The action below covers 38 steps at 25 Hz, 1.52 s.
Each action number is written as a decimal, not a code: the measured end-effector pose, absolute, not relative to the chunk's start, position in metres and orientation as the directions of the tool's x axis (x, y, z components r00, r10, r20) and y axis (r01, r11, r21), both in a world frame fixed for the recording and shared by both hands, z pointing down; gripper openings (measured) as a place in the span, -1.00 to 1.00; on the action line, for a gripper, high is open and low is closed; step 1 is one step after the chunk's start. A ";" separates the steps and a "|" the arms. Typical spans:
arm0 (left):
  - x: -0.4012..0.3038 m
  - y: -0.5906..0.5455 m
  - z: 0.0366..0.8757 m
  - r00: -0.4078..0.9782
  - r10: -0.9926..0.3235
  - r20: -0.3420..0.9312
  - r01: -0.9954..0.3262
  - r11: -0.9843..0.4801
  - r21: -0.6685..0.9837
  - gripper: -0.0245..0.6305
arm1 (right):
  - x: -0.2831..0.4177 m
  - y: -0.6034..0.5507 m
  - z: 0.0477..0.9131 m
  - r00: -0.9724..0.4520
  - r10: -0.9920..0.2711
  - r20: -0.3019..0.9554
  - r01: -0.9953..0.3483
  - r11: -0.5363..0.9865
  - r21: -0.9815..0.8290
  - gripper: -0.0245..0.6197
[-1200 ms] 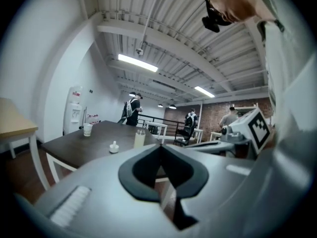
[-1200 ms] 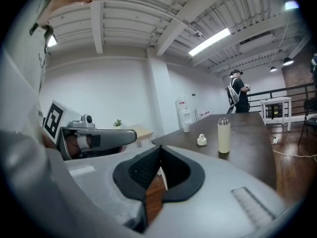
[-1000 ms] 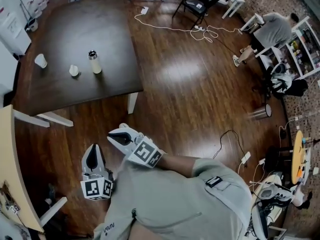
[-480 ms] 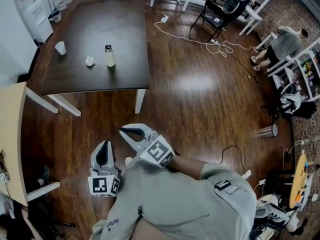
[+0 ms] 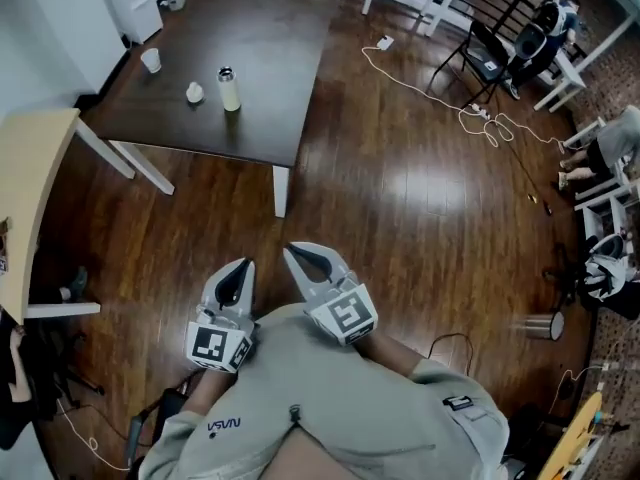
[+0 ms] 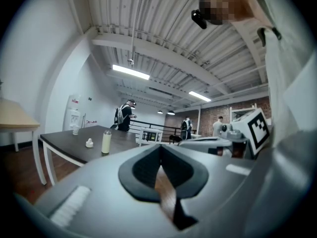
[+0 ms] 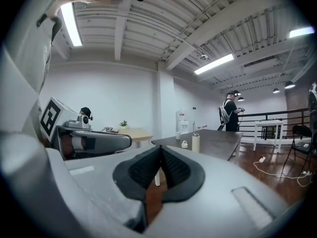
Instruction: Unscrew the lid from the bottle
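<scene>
Bottle (image 5: pixel 230 90), pale and upright with its lid (image 5: pixel 226 72) on top, stands on the dark table (image 5: pixel 270 38) toward the side nearer the person. A small white object (image 5: pixel 194 92) sits just beside it on its left in the head view, and a white cup (image 5: pixel 151 60) stands farther off toward the table's left corner. Both grippers are held close to the person's torso (image 5: pixel 330 408) over the wooden floor (image 5: pixel 420 198), well apart from the table and pointing toward it. The left gripper (image 5: pixel 242 265) has its jaws pressed together with nothing between them, and the right gripper (image 5: pixel 291 251), just beside it, is likewise closed and empty. A light wooden tabletop (image 5: pixel 30 188) shows at the head view's left edge.
</scene>
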<state>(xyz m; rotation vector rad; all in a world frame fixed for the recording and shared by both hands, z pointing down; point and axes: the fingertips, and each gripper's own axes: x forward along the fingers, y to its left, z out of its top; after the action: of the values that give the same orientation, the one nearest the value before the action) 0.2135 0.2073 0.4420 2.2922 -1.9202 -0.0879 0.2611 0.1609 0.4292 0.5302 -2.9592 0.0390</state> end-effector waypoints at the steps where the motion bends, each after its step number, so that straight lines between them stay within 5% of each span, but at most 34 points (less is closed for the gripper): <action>1: 0.225 0.209 0.438 0.157 -0.986 0.054 -0.978 -0.147 0.151 -0.92 | 0.275 0.160 0.423 -0.932 -0.341 0.127 -0.346 0.938 -0.022 -0.92; 15: 0.331 0.235 0.444 -0.053 -0.996 0.075 -0.985 0.064 0.159 -0.92 | 0.396 0.171 0.427 -0.971 -0.219 0.100 -0.222 0.975 -0.015 -0.92; 23: 0.331 0.256 0.440 -0.151 -0.986 0.066 -0.978 0.159 0.137 -0.92 | 0.397 0.183 0.443 -0.975 -0.155 0.158 -0.162 0.986 -0.028 -0.93; 38: 0.313 0.267 0.438 -0.133 -0.988 0.076 -0.983 0.142 0.119 -0.92 | 0.370 0.198 0.434 -0.981 -0.156 0.119 -0.160 0.987 -0.025 -0.93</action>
<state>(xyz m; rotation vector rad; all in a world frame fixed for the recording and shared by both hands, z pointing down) 0.3125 0.2666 0.4379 1.9726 -2.2666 -0.0597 0.3705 0.1977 0.4344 0.2399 -3.0151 0.0524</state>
